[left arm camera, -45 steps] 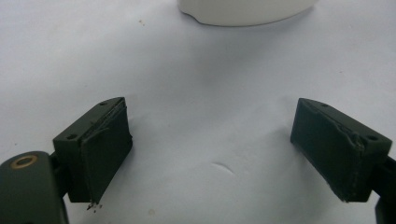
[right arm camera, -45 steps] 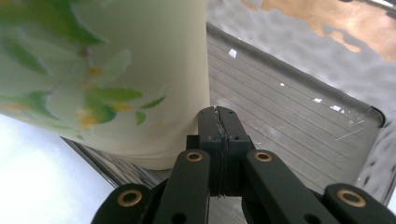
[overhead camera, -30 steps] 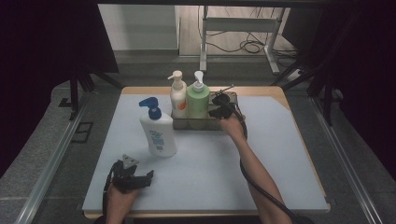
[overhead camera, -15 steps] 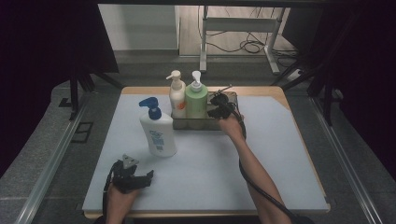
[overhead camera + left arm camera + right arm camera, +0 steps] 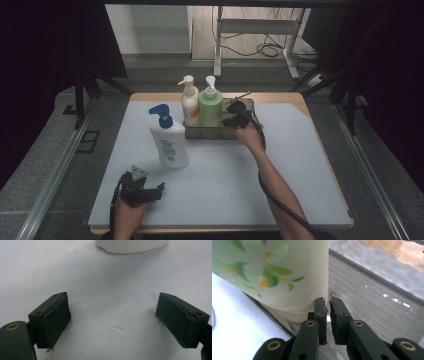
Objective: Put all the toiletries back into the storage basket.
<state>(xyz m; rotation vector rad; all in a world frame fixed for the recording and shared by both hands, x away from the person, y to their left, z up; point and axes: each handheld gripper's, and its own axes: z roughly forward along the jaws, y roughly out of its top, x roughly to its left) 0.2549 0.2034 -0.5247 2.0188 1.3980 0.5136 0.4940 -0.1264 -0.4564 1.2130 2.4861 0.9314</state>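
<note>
With your right gripper [image 5: 328, 303] nearly closed on nothing beside the green pump bottle [image 5: 274, 275] in the tray [image 5: 372, 297], widen it before gripping, left gripper [image 5: 112, 322] idling wide near you.

Green bottle [image 5: 274, 272] with a leaf-and-flower print; white bottle [image 5: 170, 141] with blue pump; cream bottle [image 5: 189, 105]; grey tray [image 5: 372, 300]; white table [image 5: 225, 185].
</note>
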